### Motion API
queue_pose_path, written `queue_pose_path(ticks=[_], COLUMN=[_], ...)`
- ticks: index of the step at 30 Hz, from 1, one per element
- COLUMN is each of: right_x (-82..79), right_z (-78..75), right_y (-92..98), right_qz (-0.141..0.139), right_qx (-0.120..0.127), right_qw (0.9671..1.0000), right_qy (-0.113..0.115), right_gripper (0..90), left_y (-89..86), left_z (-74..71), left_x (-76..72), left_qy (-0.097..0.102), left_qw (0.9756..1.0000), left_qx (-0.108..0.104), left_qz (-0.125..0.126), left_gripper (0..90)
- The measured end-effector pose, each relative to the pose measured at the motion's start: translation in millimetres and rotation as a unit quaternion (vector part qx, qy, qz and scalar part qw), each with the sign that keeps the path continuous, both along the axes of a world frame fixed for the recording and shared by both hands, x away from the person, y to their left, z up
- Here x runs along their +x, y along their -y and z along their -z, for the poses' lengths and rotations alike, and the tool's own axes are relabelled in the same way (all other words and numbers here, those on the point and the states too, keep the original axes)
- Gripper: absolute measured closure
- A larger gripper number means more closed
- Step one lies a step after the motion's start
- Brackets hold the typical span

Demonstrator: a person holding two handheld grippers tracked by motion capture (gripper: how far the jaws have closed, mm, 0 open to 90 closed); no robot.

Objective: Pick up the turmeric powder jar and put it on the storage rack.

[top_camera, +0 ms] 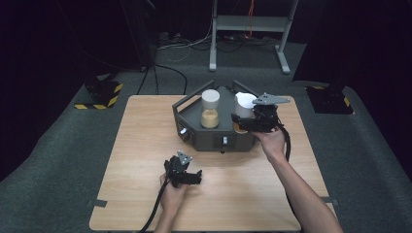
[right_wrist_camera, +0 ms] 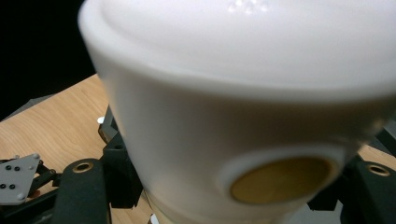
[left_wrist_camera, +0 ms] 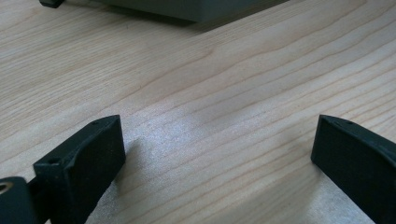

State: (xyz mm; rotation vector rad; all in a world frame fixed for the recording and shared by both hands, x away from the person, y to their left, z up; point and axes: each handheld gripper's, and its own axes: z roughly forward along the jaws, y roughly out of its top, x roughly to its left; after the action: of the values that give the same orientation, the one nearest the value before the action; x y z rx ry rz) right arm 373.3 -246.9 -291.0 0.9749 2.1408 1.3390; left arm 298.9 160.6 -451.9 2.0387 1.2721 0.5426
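- We see the wooden worktop (top_camera: 145, 160) bearing a dark grey angular tray (top_camera: 214, 138) at its far middle
- In the tray stands a jar (top_camera: 210, 109) of tan grains, white-capped
- Our right gripper (top_camera: 243, 121), at the tray's right end, pinches a white container (right_wrist_camera: 224, 116) in its jaws
- Our left gripper (left_wrist_camera: 217, 154), near the tray's front, rests with jaws spread over bare wood

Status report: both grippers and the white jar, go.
Right gripper shut on white jar at grey holder. Left gripper open, on table. Nothing in the way.
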Motion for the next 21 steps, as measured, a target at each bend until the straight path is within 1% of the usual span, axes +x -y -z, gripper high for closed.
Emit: queue_pose_path(ticks=[10, 13, 14, 17, 21], right_x=[12.8, 15.5, 18.8, 20.6, 28.4], right_z=[-2.2, -1.6, -0.8, 0.1, 2.5], right_y=[-9.1, -10.4, -13.0, -14.5, -18.8], right_qz=[0.012, 0.017, 0.024, 0.029, 0.042], right_qx=[-0.008, -0.006, -0.007, -0.007, -0.012], right_qw=[0.9999, 0.9998, 0.9995, 0.9994, 0.9987], right_qy=[-0.008, -0.013, -0.017, -0.019, -0.028], right_gripper=[30.1, 30.1, 30.1, 30.1, 30.1], left_y=[0.0, 0.0, 0.0, 0.0, 0.0], left_z=[0.0, -0.1, -0.1, -0.1, -0.1], left_x=[0.0, 0.0, 0.0, 0.0, 0.0], left_qy=[0.000, 0.000, 0.000, 0.000, 0.000], left_qw=[1.0000, 1.0000, 1.0000, 1.0000, 1.0000], left_qx=[0.000, 0.000, 0.000, 0.000, 0.000], left_qz=[0.000, 0.000, 0.000, 0.000, 0.000], left_gripper=[2.7, 2.7, 2.7, 2.7, 2.7])
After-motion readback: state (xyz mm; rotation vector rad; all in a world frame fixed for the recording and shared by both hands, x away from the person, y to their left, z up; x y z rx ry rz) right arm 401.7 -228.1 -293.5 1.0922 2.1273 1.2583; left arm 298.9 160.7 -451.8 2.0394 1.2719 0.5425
